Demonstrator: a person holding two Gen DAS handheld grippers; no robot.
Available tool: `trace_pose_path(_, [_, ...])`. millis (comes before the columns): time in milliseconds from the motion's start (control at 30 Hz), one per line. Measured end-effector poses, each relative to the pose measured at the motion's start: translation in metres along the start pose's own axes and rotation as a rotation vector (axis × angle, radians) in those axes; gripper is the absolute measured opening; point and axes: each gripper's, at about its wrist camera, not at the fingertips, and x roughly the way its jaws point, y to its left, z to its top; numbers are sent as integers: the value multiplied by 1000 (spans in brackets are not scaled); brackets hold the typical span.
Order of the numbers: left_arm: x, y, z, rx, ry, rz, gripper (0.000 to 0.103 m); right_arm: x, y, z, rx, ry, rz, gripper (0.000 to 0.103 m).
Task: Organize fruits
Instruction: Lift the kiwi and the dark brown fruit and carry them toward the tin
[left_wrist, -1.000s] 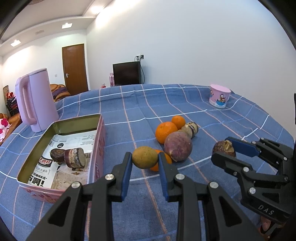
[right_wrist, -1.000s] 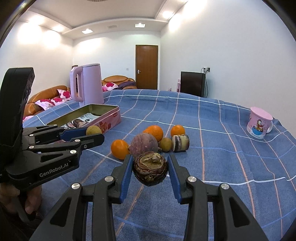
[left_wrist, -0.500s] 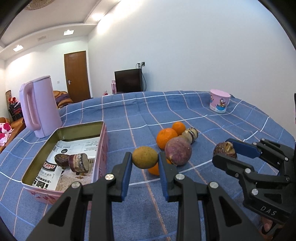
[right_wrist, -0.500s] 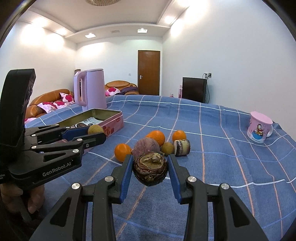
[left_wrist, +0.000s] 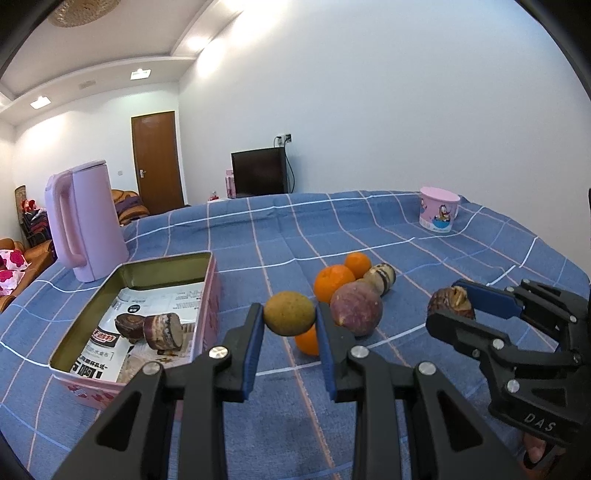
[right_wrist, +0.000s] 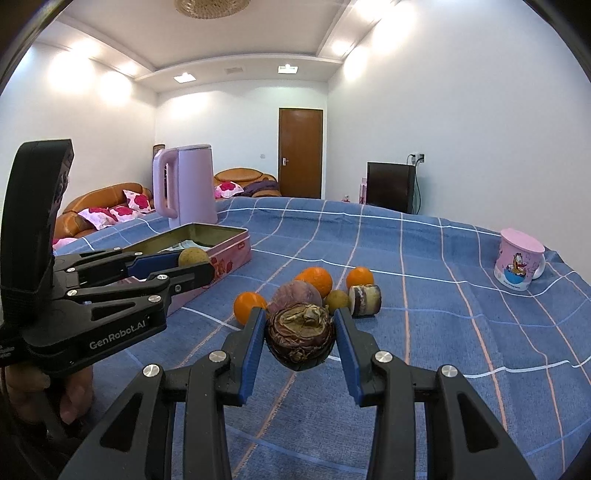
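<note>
The left tongs (left_wrist: 289, 328) are clamped on a small olive-green round fruit (left_wrist: 289, 313), held in the air just right of the pink tin (left_wrist: 212, 291), which already holds two brown pieces. The right tongs (right_wrist: 300, 341) grip a wrinkled dark-brown fruit (right_wrist: 300, 340) across its middle, above the blue checked surface (right_wrist: 424, 314). Oranges (right_wrist: 314, 280) and a purple fruit (right_wrist: 299, 295) lie clustered beyond. Both held fruits look light and firm; the shrivelled skin should give purchase, while the smoother green one could roll unless pinched at its widest part.
</note>
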Motion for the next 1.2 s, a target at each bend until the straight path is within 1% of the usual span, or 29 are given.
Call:
trace_pose_path(233, [-2, 0, 1, 1, -18, 8, 30, -3, 1, 0, -3, -14, 2, 40])
trace_pose_path(633, [-7, 1, 2, -2, -50, 31, 30, -13, 1, -2, -6, -67, 15, 40])
trace_pose_path(867, [-14, 0, 5, 9, -74, 57, 30, -16, -1, -2, 3, -88, 24, 40])
trace_pose_path(1067, [-13, -1, 5, 18, -63, 75, 30, -16, -8, -1, 38, -83, 30, 40])
trace_pose_path(1200, [-13, 1, 7, 11, -59, 86, 30, -15, -7, 1, 39, -80, 29, 40])
